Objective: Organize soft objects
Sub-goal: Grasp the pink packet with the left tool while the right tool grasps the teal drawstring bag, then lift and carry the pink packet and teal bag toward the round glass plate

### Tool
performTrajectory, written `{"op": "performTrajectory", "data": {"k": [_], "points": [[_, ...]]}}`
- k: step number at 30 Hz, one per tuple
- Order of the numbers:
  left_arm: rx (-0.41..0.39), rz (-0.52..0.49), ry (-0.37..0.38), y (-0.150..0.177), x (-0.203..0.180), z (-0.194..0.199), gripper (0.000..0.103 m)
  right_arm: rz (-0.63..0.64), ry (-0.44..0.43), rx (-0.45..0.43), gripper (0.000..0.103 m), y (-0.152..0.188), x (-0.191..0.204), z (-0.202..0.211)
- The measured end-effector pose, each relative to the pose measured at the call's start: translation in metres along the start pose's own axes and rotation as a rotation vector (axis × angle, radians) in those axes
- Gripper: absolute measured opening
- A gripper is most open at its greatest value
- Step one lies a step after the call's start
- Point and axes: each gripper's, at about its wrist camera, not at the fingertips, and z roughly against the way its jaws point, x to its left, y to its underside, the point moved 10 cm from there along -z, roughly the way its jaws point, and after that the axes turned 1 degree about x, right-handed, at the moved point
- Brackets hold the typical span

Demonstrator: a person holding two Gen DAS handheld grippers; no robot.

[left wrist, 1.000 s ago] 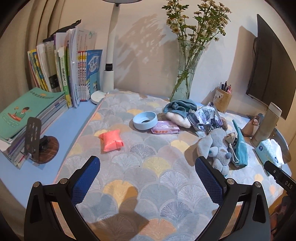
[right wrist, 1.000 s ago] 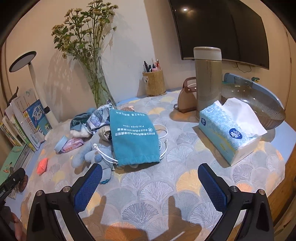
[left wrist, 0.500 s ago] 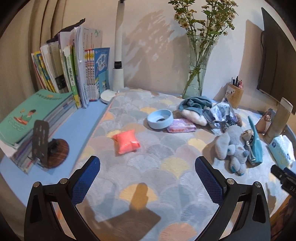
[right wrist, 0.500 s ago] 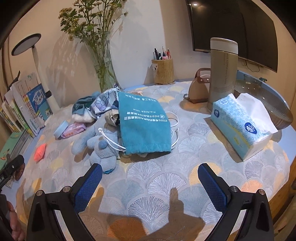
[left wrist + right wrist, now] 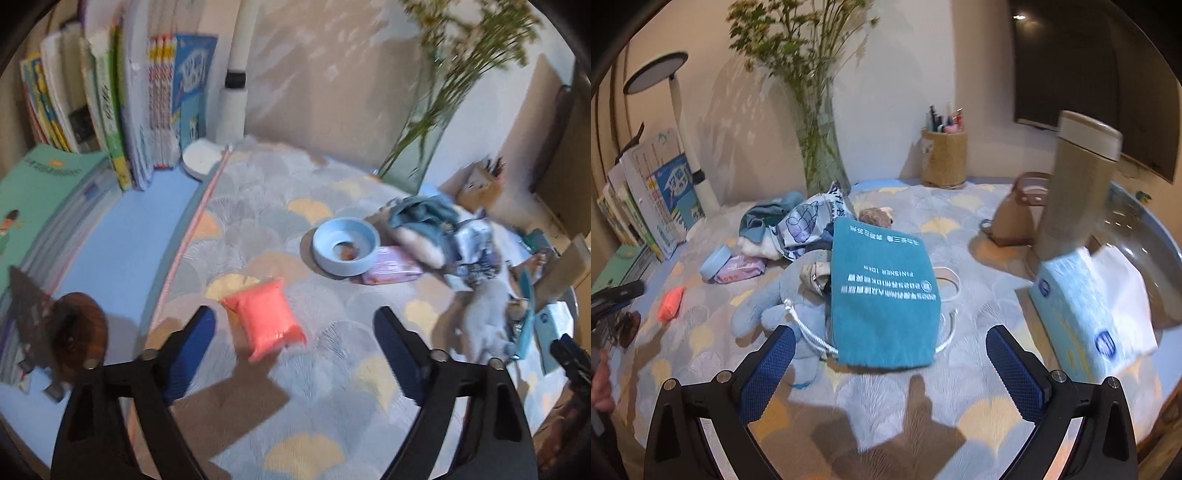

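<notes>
Near the table's left edge, the small coral-pink soft pouch (image 5: pixel 269 318) lies between the left gripper (image 5: pixel 291 325)'s wide-spread pads, lined up for grasping; the right gripper (image 5: pixel 890 350) gapes, empty, before the teal drawstring bag (image 5: pixel 882 295).

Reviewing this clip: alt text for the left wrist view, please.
The open left gripper hovers low over a fan-patterned tablecloth, framing a small pink pouch just ahead. Behind lie a blue bowl, a pile of soft items at right, and books at left.
</notes>
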Motion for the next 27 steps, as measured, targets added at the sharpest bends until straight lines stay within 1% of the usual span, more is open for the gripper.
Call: {"op": "performTrajectory", "data": {"k": [3, 4, 5, 8, 12, 14, 15, 16, 17, 18, 20, 21, 22, 24, 27], "points": [[0.043, 0.003, -0.028, 0.003, 0.005, -0.021, 0.076, -0.015, -0.018, 0.026, 0.102, -0.004, -0.006, -0.009], [0.053, 0.001, -0.041, 0.004, 0.006, -0.026, 0.071, -0.023, -0.025, 0.033, 0.102, -0.005, -0.007, -0.012], [0.061, -0.004, -0.050, 0.006, 0.007, -0.030, 0.059, -0.033, -0.037, 0.045, 0.102, -0.006, -0.009, -0.016], [0.091, -0.002, -0.053, 0.010, 0.008, -0.042, 0.043, -0.055, -0.078, 0.097, 0.102, -0.004, -0.008, -0.031], [0.059, -0.018, -0.070, 0.008, 0.005, -0.039, 0.039, -0.063, -0.079, 0.153, 0.102, 0.001, -0.010, -0.053], [0.045, -0.032, -0.053, 0.005, -0.002, -0.035, 0.039, -0.077, -0.083, 0.179, 0.100, 0.004, -0.012, -0.063], [0.042, -0.040, -0.037, 0.004, -0.008, -0.032, 0.039, -0.078, -0.090, 0.189, 0.089, 0.004, -0.011, -0.066], [0.037, -0.051, -0.023, 0.004, -0.015, -0.029, 0.039, -0.076, -0.109, 0.194, 0.072, 0.005, -0.009, -0.067], [0.031, -0.062, -0.013, 0.004, -0.021, -0.025, 0.039, -0.070, -0.129, 0.197, 0.064, 0.005, -0.007, -0.067], [0.022, -0.081, 0.004, 0.005, -0.031, -0.021, 0.039, -0.062, -0.127, 0.194, 0.054, 0.006, -0.005, -0.065], [0.014, -0.105, 0.024, 0.006, -0.044, -0.017, 0.039, -0.053, -0.113, 0.181, 0.043, 0.007, -0.007, -0.059], [0.013, -0.120, 0.036, 0.008, -0.053, -0.014, 0.039, -0.053, -0.115, 0.172, 0.029, 0.007, -0.008, -0.055], [0.013, -0.128, 0.047, 0.009, -0.058, -0.013, 0.039, -0.051, -0.117, 0.161, 0.019, 0.007, -0.008, -0.048], [0.012, -0.148, 0.082, 0.012, -0.073, -0.010, 0.039, -0.032, -0.142, 0.136, 0.013, 0.005, -0.007, -0.035], [0.010, -0.178, 0.123, 0.018, -0.092, -0.005, 0.039, -0.003, -0.150, 0.115, 0.012, 0.005, -0.007, -0.019]]}}
